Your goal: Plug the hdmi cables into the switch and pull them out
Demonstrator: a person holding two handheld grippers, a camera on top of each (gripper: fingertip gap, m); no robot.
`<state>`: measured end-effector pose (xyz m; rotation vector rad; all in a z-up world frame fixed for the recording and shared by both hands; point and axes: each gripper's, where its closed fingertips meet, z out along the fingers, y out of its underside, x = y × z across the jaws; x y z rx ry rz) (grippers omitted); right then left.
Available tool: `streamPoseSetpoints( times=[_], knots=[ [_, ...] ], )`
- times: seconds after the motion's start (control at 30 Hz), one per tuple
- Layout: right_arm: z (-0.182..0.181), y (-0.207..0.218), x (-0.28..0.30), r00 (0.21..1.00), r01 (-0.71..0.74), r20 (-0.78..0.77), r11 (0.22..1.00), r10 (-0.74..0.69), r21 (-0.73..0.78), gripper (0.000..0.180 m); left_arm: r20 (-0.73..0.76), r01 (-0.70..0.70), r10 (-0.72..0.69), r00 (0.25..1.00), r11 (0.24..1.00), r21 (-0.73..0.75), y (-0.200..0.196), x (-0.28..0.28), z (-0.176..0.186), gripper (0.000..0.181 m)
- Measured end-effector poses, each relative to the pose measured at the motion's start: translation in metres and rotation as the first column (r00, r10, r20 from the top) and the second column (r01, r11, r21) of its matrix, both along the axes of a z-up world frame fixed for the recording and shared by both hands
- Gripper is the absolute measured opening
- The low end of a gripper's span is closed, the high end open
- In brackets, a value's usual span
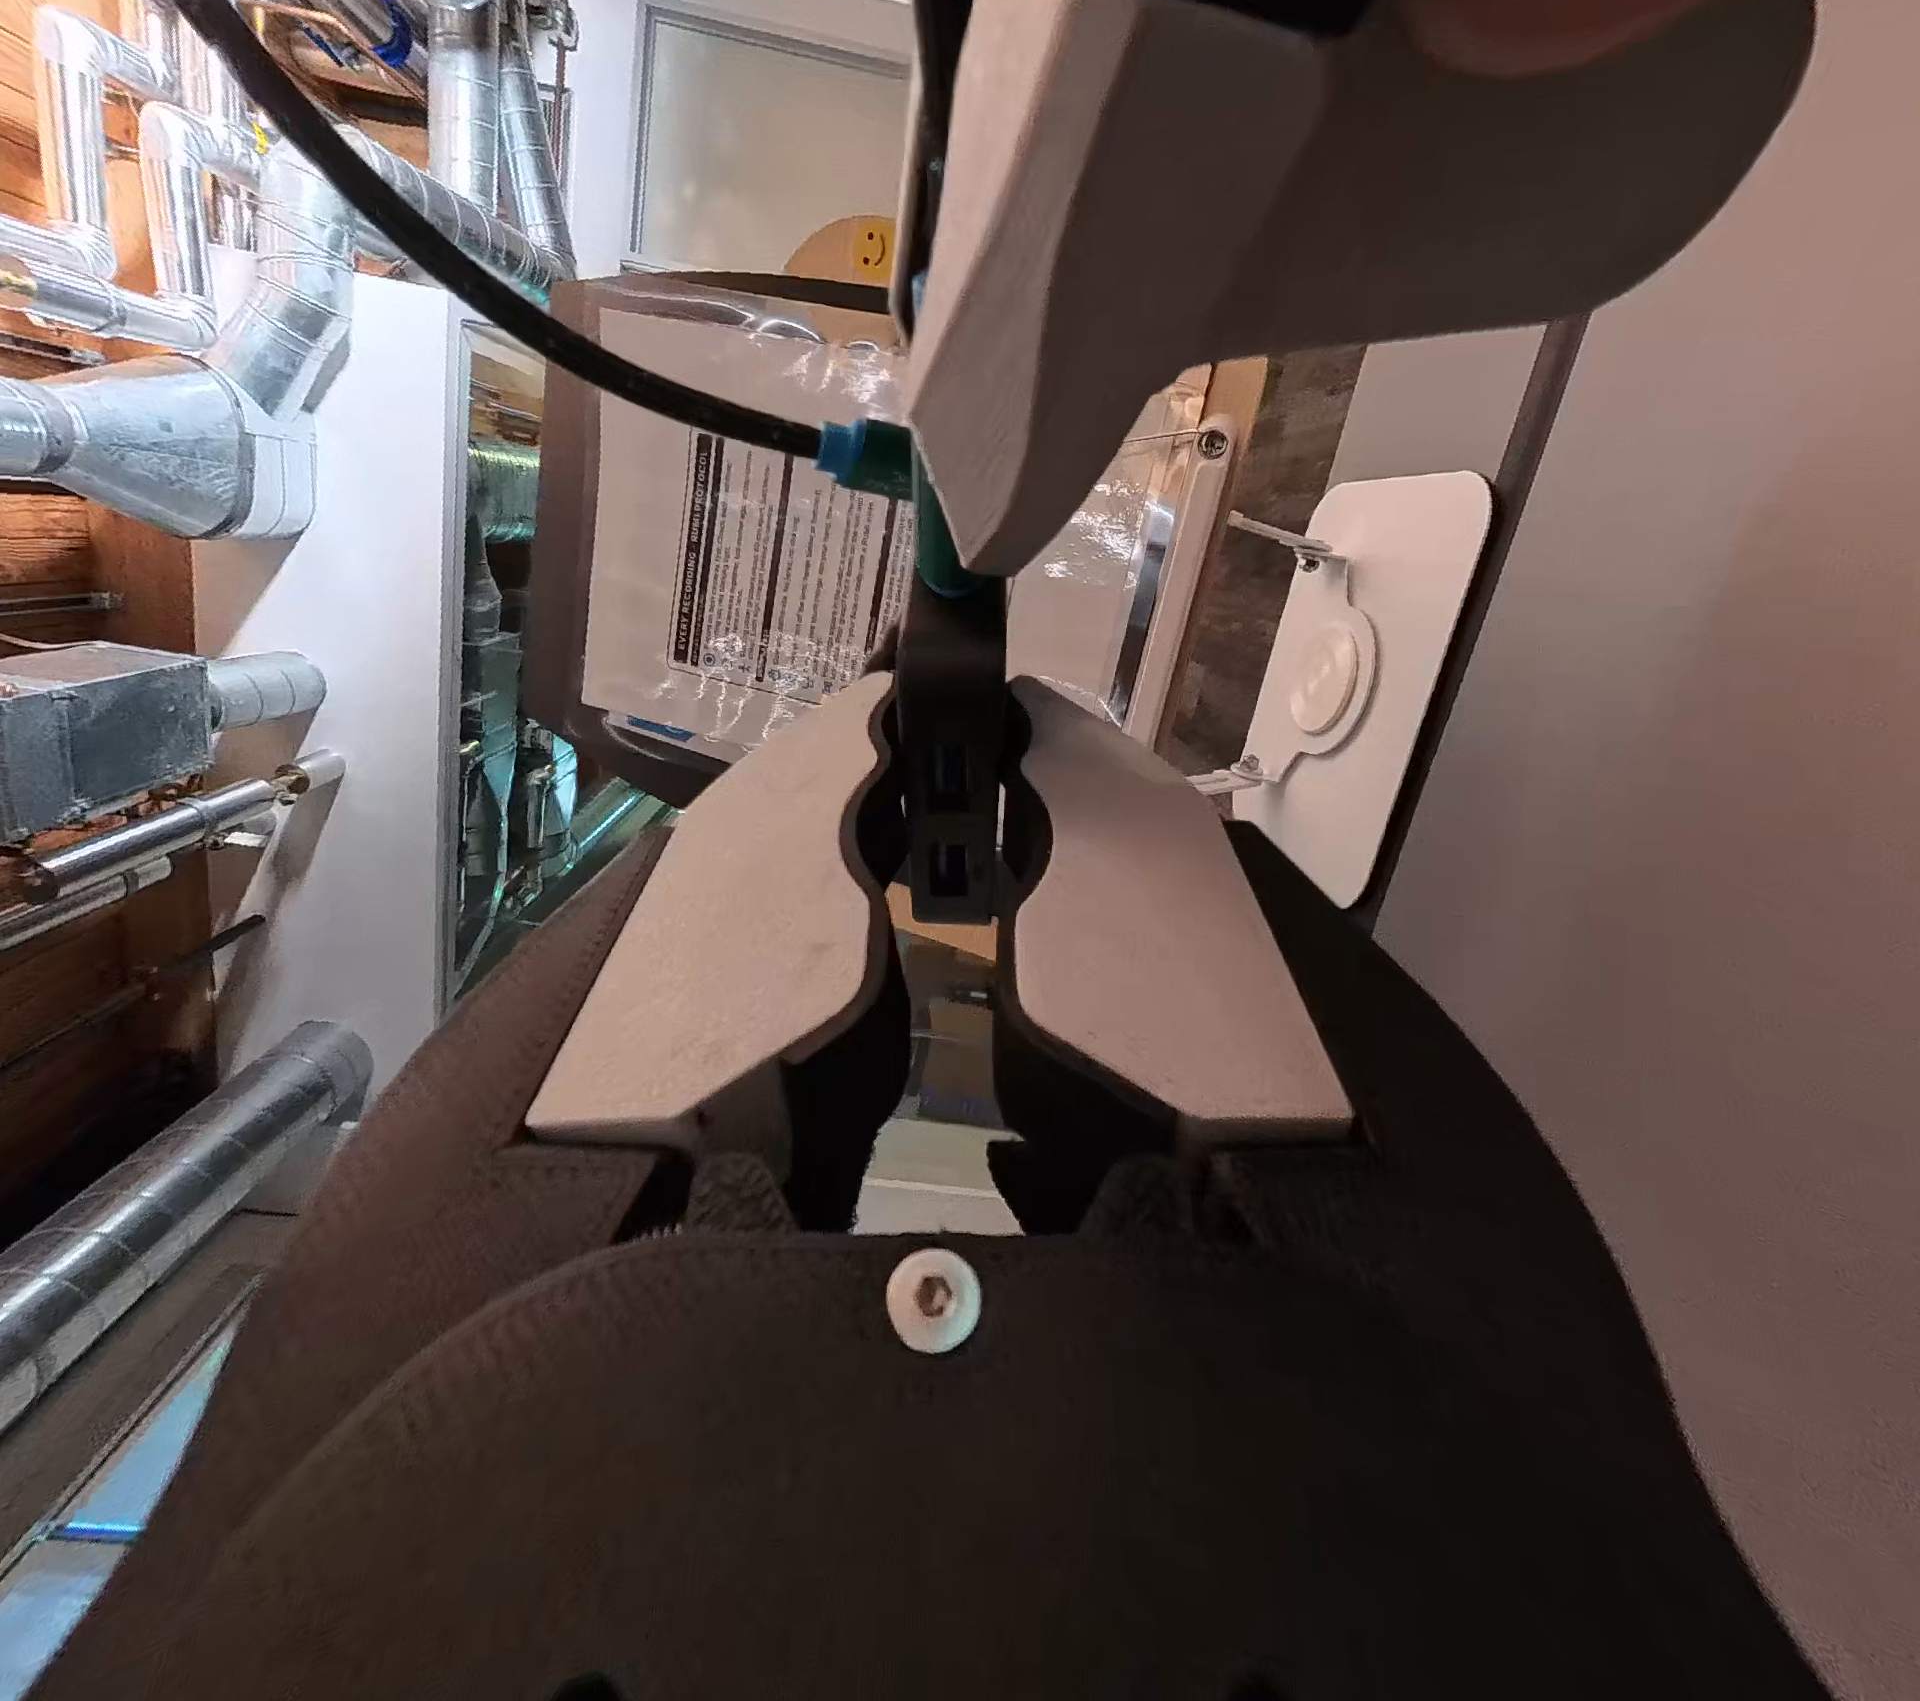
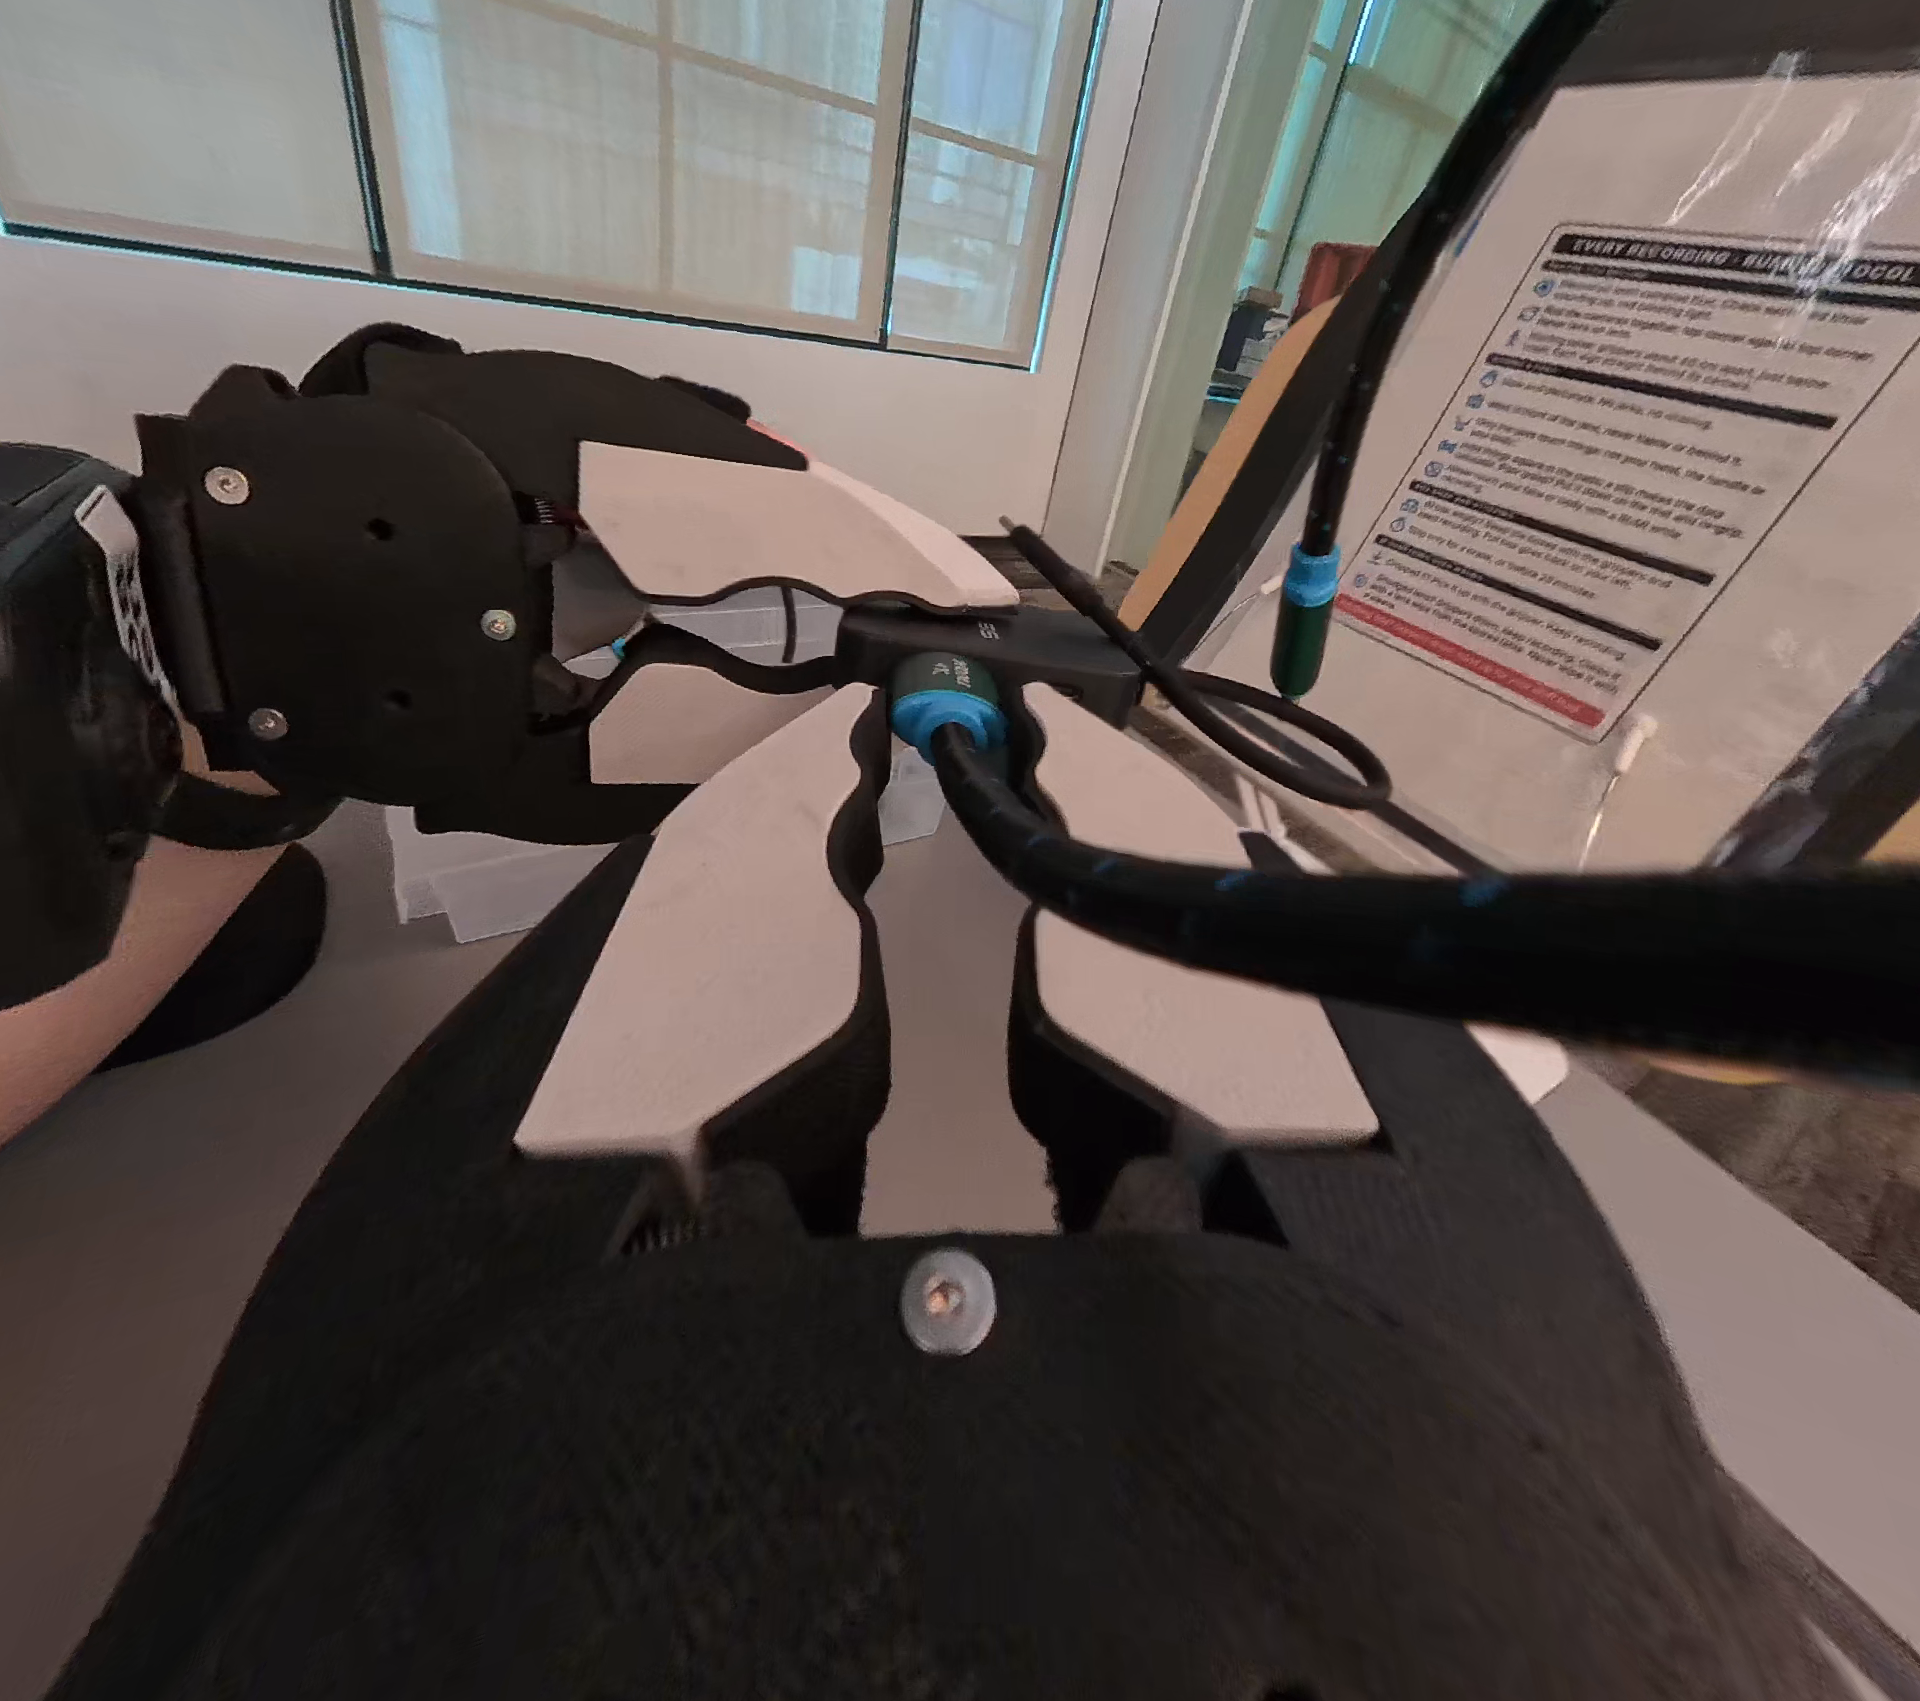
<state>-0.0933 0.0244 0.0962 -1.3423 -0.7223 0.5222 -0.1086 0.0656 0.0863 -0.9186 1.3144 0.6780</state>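
Observation:
My left gripper [image 1: 951,721] is shut on the small black switch [image 1: 948,804] and holds it in the air. In the right wrist view the left gripper [image 2: 899,633] comes in from the left with the switch [image 2: 1013,643] between its fingers. My right gripper [image 2: 945,721] is shut on a green HDMI plug with a blue collar [image 2: 940,685]. The plug's front end sits against the switch's side, with no metal tip showing. The plug [image 1: 883,472] and the right gripper's finger [image 1: 997,404] show from above in the left wrist view. A second green plug [image 2: 1304,612] hangs free on its black cable.
A laminated sheet in a clear stand [image 2: 1621,508] stands close behind the switch. The switch's thin black lead [image 2: 1309,752] loops to the right. The thick braided cable [image 2: 1455,934] crosses over my right finger. A grey table [image 2: 208,1236] lies below, and a window [image 2: 623,41] is behind.

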Motion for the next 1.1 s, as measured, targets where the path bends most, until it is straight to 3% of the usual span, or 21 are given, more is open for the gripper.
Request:
streamPoseSetpoints(
  times=[0.37,1.1],
  knots=[
    [-0.016,0.010,0.006,1.000,-0.004,-0.005,0.997,0.003,-0.080,0.021,-0.025,-0.017,0.016,1.000,0.998,-0.053,0.010,0.005,-0.016,0.013],
    [-0.016,0.010,0.006,0.999,0.029,0.021,0.997,-0.027,-0.077,0.021,0.026,0.007,-0.005,1.000,0.998,-0.066,0.011,0.006,-0.016,0.013]
  ],
)
